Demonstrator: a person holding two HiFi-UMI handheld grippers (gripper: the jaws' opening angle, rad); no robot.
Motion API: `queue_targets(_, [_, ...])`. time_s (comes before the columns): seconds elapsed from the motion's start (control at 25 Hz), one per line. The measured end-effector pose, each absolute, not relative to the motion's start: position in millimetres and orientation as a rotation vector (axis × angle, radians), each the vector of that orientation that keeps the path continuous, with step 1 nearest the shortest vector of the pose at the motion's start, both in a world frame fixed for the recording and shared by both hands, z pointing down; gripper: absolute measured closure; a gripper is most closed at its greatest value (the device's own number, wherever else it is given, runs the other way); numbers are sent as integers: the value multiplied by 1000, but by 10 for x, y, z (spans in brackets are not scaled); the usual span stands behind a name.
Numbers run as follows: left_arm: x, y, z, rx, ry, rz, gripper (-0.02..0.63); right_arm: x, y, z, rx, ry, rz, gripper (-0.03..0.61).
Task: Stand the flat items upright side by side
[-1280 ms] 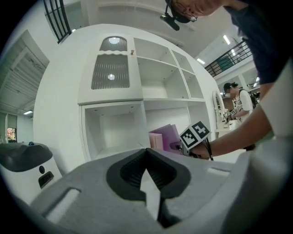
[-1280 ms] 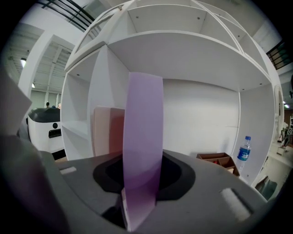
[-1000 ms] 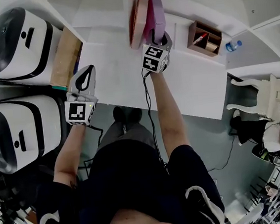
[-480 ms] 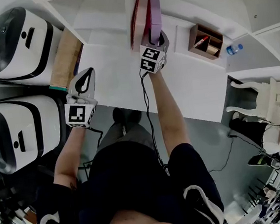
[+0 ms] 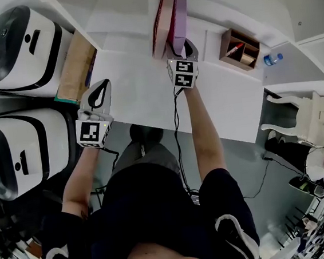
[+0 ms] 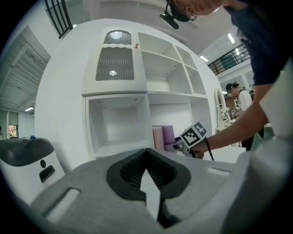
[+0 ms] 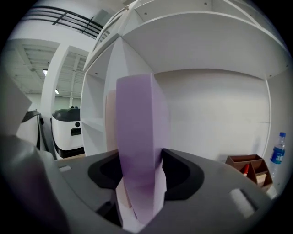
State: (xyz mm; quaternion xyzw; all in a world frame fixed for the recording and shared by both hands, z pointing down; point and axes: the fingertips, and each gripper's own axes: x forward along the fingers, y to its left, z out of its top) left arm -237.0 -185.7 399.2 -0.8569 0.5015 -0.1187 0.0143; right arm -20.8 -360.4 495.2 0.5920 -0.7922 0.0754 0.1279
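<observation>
**Purple book upright in shelf, right gripper letting go**

Holds the left gripper (image 5: 103, 84) closed and empty above the left edge of the white tabletop (image 5: 141, 94), near a cardboard box (image 5: 74, 63). Has the pink book (image 5: 160, 18) and the purple book (image 5: 179, 14) standing upright side by side in the shelf (image 5: 118, 15) at the tabletop's back. Reaches the right gripper (image 5: 180, 47) to the purple book, jaws just opening, its near edge between them, pads not clearly pressing. Further right: a wooden organizer (image 5: 238, 46), then a water bottle (image 5: 271, 59).
</observation>
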Motion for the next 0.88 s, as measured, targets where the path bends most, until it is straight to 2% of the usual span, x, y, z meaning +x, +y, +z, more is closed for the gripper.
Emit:
queue_targets(0.28, [-2315,-1895,4004,-2682,1540,-368,615,-321,-3515,4942,1431,-2427,266,293])
queue_targets(0.88, [-2248,-1924,3997,-2693,1522,-361,615,-306,-3629,4953,1379,-2540,188,270])
